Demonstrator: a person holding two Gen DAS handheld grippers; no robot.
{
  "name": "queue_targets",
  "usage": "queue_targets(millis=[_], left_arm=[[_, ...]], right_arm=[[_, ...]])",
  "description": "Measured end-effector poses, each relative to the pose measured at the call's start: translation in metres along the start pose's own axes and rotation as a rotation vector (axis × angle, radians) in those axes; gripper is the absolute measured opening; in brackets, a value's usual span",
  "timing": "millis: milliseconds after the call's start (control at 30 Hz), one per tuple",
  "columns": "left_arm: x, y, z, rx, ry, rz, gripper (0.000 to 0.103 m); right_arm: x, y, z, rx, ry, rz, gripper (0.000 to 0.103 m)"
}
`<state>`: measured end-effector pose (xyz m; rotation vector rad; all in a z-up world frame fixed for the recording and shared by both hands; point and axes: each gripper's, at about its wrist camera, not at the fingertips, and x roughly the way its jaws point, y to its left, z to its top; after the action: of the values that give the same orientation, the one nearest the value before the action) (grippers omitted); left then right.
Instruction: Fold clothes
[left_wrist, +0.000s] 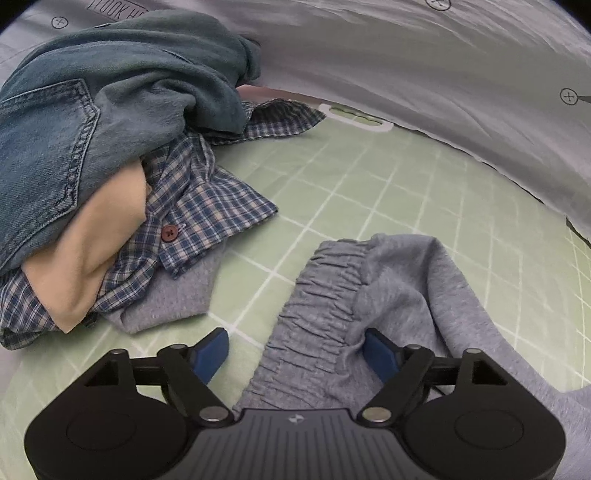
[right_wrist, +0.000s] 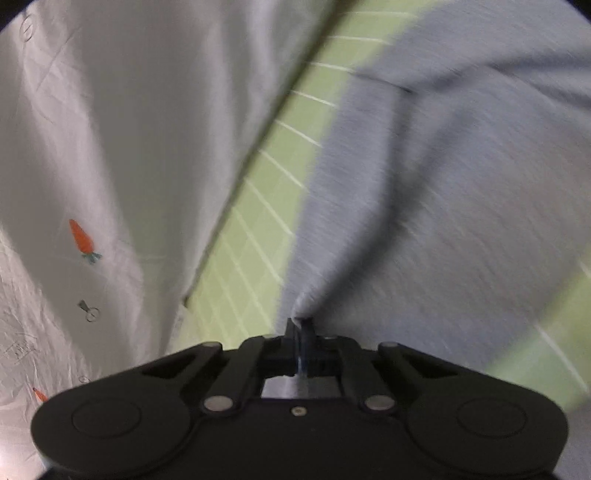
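Jaws of your left gripper (left_wrist: 295, 354) are standing wide apart, with the gathered elastic waistband (left_wrist: 325, 314) of the soft grey jersey sweatpants (left_wrist: 424, 288) lying between the two blue fingers (left_wrist: 212, 350); they are straddling it, not pinching it. Your right gripper (right_wrist: 300, 325) is clenched on a small pinch of the same grey fabric (right_wrist: 424, 203), and the cloth is rising to that point like a tent. The right wrist view is blurred, so I think this hand is moving, but I cannot tell in which direction.

The sweatpants are lying on the pale green cutting mat with white grid lines (left_wrist: 369, 192), wrinkled and bunched, with no clean fold edge that I can see. So, in my judgement, this garment is being arranged or drawn out, and its folding is not finished.

On the far left part of the mat, a loose pile is waiting: a blue denim garment (left_wrist: 55, 147) on top, a cream-coloured cloth (left_wrist: 96, 251) under it, a blue checked shirt with a dark red button (left_wrist: 207, 206), and another piece of grey knit (left_wrist: 173, 295) under the shirt at the pile's near edge. No neat folded stack is showing in either view. Most of the work seems to be remaining.
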<state>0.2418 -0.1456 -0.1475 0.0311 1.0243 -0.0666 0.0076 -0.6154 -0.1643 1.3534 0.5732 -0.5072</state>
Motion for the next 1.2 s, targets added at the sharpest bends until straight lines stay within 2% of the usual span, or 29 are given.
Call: queue_targets(millis=[33, 100, 133, 167, 200, 333, 433, 500, 533, 567, 600, 767, 833, 900, 1033, 1167, 1200], left_arm=[[0.001, 0.0, 0.0, -0.001, 0.001, 0.003, 0.084], [0.002, 0.002, 0.0, -0.005, 0.002, 0.008, 0.087], [0.003, 0.003, 0.0, -0.007, 0.005, 0.009, 0.087], [0.003, 0.003, 0.001, -0.009, 0.009, 0.009, 0.087], [0.003, 0.003, 0.002, -0.01, 0.013, 0.009, 0.087], [0.004, 0.003, 0.007, -0.008, 0.007, -0.003, 0.083], [0.005, 0.0, 0.01, 0.007, -0.014, -0.022, 0.074], [0.005, -0.001, 0.014, 0.009, -0.029, -0.018, 0.049], [0.005, -0.002, 0.015, 0.006, -0.035, -0.012, 0.042], [0.005, -0.002, 0.016, 0.004, -0.041, -0.007, 0.028], [0.005, -0.002, 0.018, 0.002, -0.047, -0.001, 0.024], [0.007, 0.001, 0.025, -0.033, -0.06, 0.006, 0.024], [0.008, 0.001, 0.026, -0.034, -0.057, 0.007, 0.024], [0.007, 0.0, 0.025, -0.028, -0.057, 0.012, 0.024], [0.007, -0.003, 0.025, -0.015, -0.057, 0.023, 0.025], [0.009, -0.001, 0.025, -0.021, -0.053, 0.023, 0.027], [0.009, -0.001, 0.025, -0.022, -0.053, 0.022, 0.027]], right_arm=[[0.005, 0.01, 0.009, 0.0, -0.019, 0.023, 0.002], [0.017, 0.025, 0.029, 0.073, -0.07, 0.127, 0.002], [0.025, 0.03, 0.036, 0.114, -0.081, 0.178, 0.012], [0.034, 0.035, 0.042, 0.117, -0.076, 0.183, 0.019], [0.042, 0.04, 0.046, 0.111, -0.072, 0.175, 0.036], [0.038, 0.065, 0.032, -0.188, -0.105, -0.062, 0.043], [0.02, 0.057, 0.01, -0.322, -0.103, -0.146, 0.045], [0.004, 0.044, 0.001, -0.366, -0.1, -0.192, 0.045], [-0.004, 0.036, -0.002, -0.379, -0.099, -0.213, 0.045], [-0.016, 0.026, -0.006, -0.388, -0.104, -0.236, 0.045], [-0.028, 0.016, -0.011, -0.396, -0.11, -0.259, 0.045], [-0.078, -0.014, -0.032, -0.539, -0.196, -0.472, 0.046], [-0.079, -0.02, -0.042, -0.663, -0.184, -0.572, 0.054], [-0.08, -0.026, -0.051, -0.782, -0.171, -0.665, 0.054], [-0.077, -0.033, -0.058, -0.876, -0.148, -0.689, 0.056], [-0.08, -0.035, -0.052, -0.883, -0.184, -0.683, 0.056], [-0.08, -0.035, -0.049, -0.877, -0.19, -0.678, 0.053]])
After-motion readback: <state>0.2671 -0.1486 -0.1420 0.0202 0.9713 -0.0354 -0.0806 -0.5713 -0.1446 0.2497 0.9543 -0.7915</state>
